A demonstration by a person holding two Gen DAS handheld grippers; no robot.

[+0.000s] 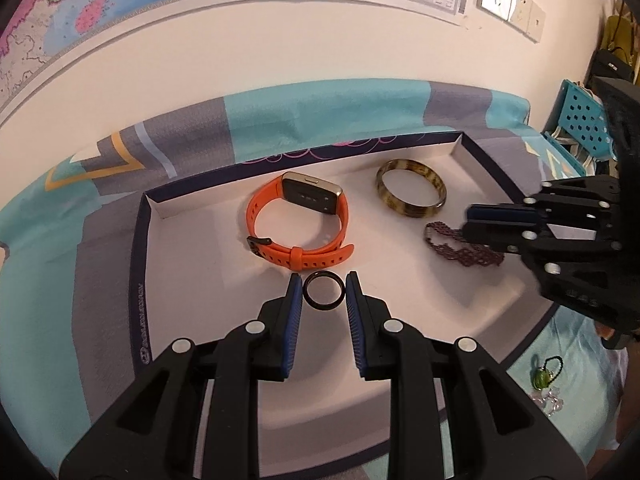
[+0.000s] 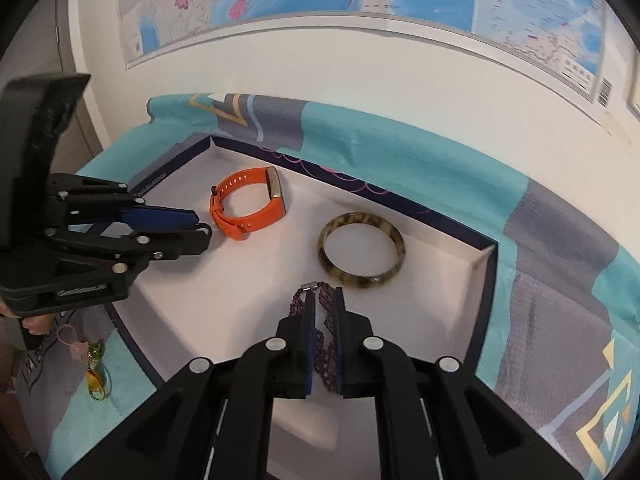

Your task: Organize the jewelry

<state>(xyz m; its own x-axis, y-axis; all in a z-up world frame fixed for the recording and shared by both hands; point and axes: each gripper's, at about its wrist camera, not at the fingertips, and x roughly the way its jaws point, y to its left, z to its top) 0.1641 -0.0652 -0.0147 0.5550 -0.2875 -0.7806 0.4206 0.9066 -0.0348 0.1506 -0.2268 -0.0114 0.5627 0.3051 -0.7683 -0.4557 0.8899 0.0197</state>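
A shallow white tray (image 1: 192, 264) with a dark rim lies on a patterned cloth. In it are an orange smartwatch (image 1: 298, 220), a mottled brown bangle (image 1: 410, 192) and a dark purple beaded bracelet (image 1: 464, 248). A small black ring (image 1: 323, 290) sits between the fingers of my left gripper (image 1: 323, 290), which touch its sides. My right gripper (image 2: 324, 308) straddles the beaded bracelet (image 2: 322, 344), its jaws narrow with a small gap; the bracelet lies on the tray floor. The right gripper also shows in the left wrist view (image 1: 476, 220).
The tray (image 2: 490, 280) has raised walls at the back and sides. Outside it on the cloth lie a green pendant (image 1: 544, 376), a clear trinket (image 1: 550, 400), and a green-yellow piece (image 2: 96, 376). A blue perforated crate (image 1: 580, 124) stands far right. A wall with a map is behind.
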